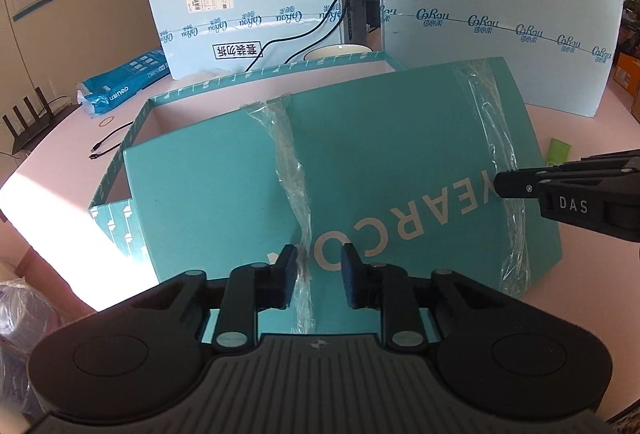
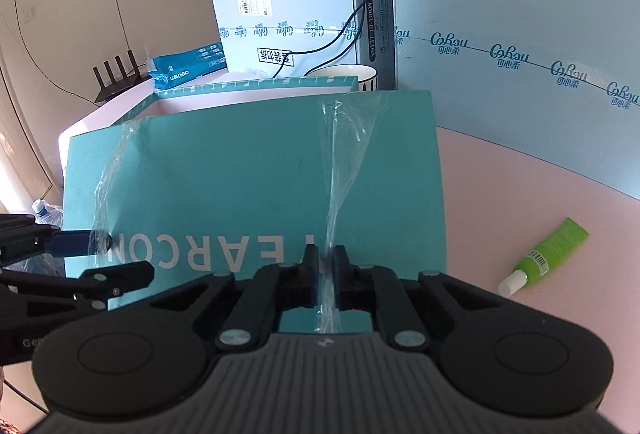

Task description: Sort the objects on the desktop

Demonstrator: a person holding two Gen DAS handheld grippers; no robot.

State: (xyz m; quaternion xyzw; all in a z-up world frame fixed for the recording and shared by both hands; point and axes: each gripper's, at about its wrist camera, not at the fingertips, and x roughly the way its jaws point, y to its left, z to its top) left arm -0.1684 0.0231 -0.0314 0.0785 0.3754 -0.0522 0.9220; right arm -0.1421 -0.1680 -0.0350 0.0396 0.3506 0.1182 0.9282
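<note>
A teal box lid [image 1: 360,161] printed with white letters lies tilted over the open teal box [image 1: 168,101], part of whose interior shows at the far left. Two clear tape strips cross the lid. My left gripper [image 1: 319,276] is open around the left tape strip [image 1: 294,169] at the lid's near edge. My right gripper [image 2: 326,276] is shut on the right tape strip [image 2: 340,169] at the lid's near edge [image 2: 256,193]. The right gripper shows at the right of the left wrist view [image 1: 516,183]. The left gripper shows at the left of the right wrist view [image 2: 100,258].
A green tube [image 2: 548,254] lies on the pink table right of the box. Light blue cardboard panels [image 1: 500,29] stand behind, with a white cup [image 2: 352,75] and black cables. A blue packet [image 1: 124,81] and router [image 1: 28,121] sit far left.
</note>
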